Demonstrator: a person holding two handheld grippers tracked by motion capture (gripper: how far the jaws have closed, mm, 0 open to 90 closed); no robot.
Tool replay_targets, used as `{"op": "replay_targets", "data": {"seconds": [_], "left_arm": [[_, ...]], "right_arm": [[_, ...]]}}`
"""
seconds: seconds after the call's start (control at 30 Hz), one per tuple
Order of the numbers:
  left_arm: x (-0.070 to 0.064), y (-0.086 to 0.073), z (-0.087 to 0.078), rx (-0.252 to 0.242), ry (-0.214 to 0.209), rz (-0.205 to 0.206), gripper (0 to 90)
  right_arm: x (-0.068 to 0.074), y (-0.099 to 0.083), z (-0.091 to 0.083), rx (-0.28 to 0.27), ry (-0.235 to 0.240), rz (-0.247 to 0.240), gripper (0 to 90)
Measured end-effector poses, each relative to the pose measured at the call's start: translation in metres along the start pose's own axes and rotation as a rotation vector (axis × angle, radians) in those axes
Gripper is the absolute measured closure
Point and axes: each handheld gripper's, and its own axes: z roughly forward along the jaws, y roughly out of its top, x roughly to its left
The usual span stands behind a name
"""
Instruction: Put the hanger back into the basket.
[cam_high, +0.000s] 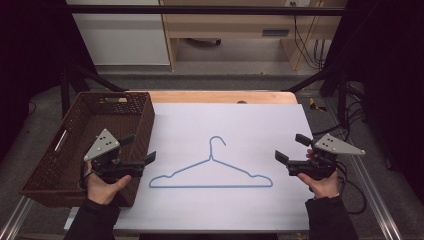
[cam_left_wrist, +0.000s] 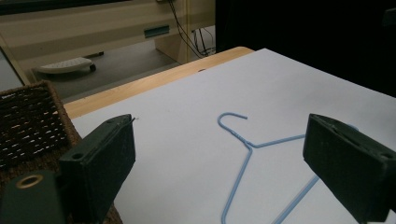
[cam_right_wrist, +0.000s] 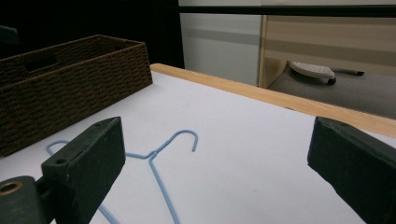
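A light blue wire hanger (cam_high: 212, 171) lies flat on the white sheet (cam_high: 250, 125) in the middle of the table, its hook pointing away from me. My left gripper (cam_high: 140, 149) hovers just left of the hanger's left end, over the near corner of the brown wicker basket (cam_high: 80, 130), jaws wide apart and empty. My right gripper (cam_high: 292, 148) is held off the hanger's right end, also open and empty. The hanger (cam_left_wrist: 254, 161) shows between the jaws in the left gripper view, and the hanger (cam_right_wrist: 161, 161) lies low between the jaws in the right gripper view.
The wicker basket (cam_right_wrist: 70, 84) stands along the left edge of the table, empty inside. A wooden table edge (cam_high: 220, 96) runs along the back. Black frame bars and cables (cam_high: 350, 120) stand at the right.
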Motion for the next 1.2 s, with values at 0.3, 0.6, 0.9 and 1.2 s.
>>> {"op": "replay_targets", "data": {"seconds": [0.3, 0.6, 0.9, 1.2], "left_arm": [[-0.012, 0.0, 0.014, 0.05, -0.023, 0.025, 10.8], [-0.029, -0.001, 0.035, 0.133, -0.062, 0.055, 14.6], [-0.038, -0.007, 0.068, 0.242, -0.102, 0.079, 20.8], [-0.038, -0.009, 0.11, 0.366, -0.144, 0.097, 25.3]], "right_arm": [[0.002, -0.001, 0.004, 0.023, -0.004, -0.005, 5.1], [0.012, -0.001, 0.011, 0.051, 0.016, -0.026, 5.3], [0.017, -0.003, 0.018, 0.075, 0.03, -0.036, 5.6], [0.02, -0.005, 0.023, 0.098, 0.036, -0.044, 5.7]]}}
